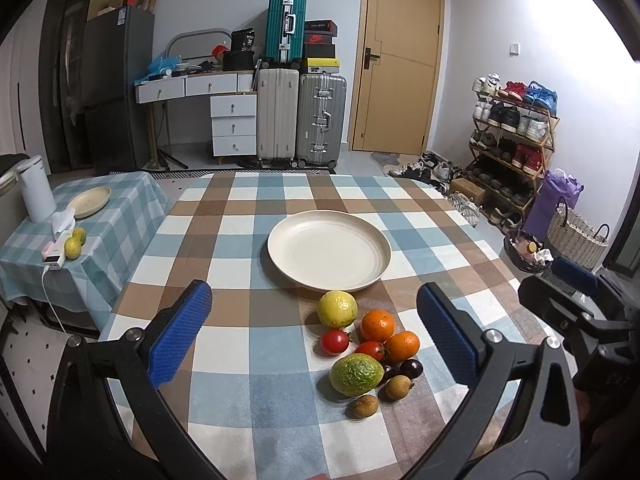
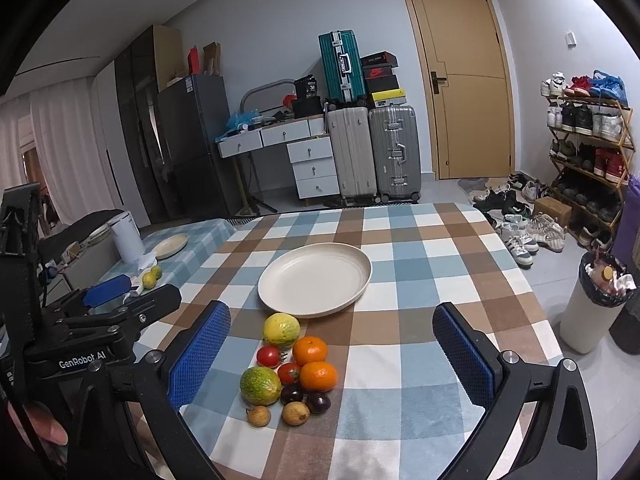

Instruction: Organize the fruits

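We hold the left gripper (image 1: 314,334) and right gripper (image 2: 332,356) spread wide and empty. The fruit cluster (image 2: 290,372) lies just before the empty plate (image 2: 320,308) (round pieces touching); nudging one may roll its neighbours away.

The left gripper (image 1: 314,332) is a black plastic frame with two curved arms, each ending in a finger faced with a blue pad (image 1: 182,330) of fine dimpled rubber. A round silver screw (image 1: 134,335) sits at the base of each finger. The right gripper (image 2: 332,354) is built alike: black arms, blue textured pads (image 2: 462,354), silver screws (image 2: 507,357). At the left of the right wrist view, white lettering "GenRobot AI" (image 2: 82,360) marks the other tool's black body
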